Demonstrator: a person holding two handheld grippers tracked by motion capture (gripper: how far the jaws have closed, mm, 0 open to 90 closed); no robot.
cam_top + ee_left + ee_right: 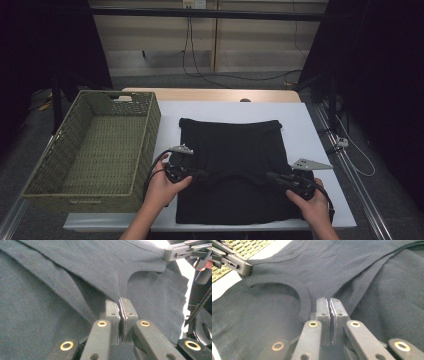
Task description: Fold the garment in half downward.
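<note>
Black T-shirt (235, 150) is spread on the white table (310, 130), beside the green wicker basket (95, 145). Its fabric near the neckline is pinched between the closed jaws of the left gripper (206, 174) and the right gripper (268, 176).

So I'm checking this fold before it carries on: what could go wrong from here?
1. Both grippers, left and right, pinch only thin fabric by the shirt's neckline, so it may slip out.
2. An uneven lift could skew the fold.
3. The basket stands close to the left hand, so it could get bumped.
</note>
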